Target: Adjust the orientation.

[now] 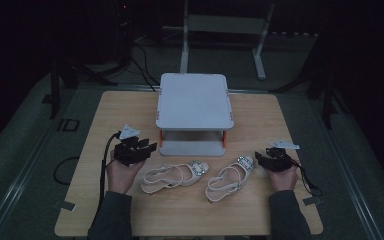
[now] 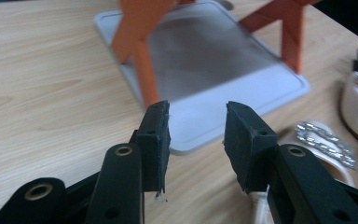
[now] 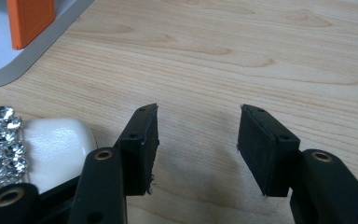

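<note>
High view: two cream, glossy slingback sandals, left sandal point(image 1: 175, 177) and right sandal point(image 1: 228, 177), lie on the pale wood-grain table point(image 1: 130, 115) before a grey two-tier rack point(image 1: 194, 100) with orange legs. Left gripper view: left gripper point(image 2: 197, 135) jaws apart, nothing between. Right gripper view: right gripper point(image 3: 196, 140) jaws apart beside the rhinestone toe

Cream sandals point(image 1: 175, 178) with silver rhinestone buckles lie before the white rack point(image 1: 194, 100) with orange legs, on a pale wood-grain table point(image 1: 260, 210).
</note>
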